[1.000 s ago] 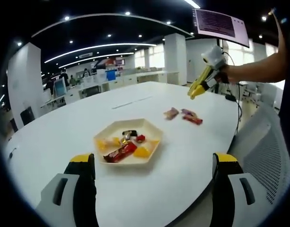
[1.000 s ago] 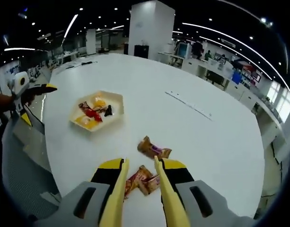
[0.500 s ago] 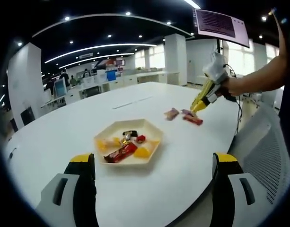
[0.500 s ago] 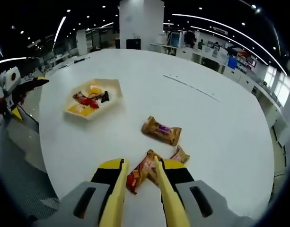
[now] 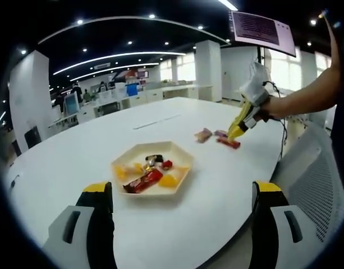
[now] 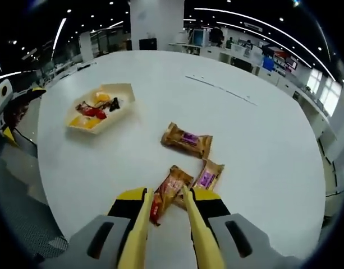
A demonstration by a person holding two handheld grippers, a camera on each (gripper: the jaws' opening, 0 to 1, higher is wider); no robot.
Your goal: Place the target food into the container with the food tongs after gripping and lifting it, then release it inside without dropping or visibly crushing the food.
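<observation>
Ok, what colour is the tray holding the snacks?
The tray is cream, a pale yellowish white; the left gripper view shows it best.

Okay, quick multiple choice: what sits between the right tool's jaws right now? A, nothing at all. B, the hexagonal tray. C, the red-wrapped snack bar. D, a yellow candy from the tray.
C: in the right gripper view the red-wrapped snack bar lies on the table between the right tool's jaws, while the hexagonal tray sits farther off.
</observation>
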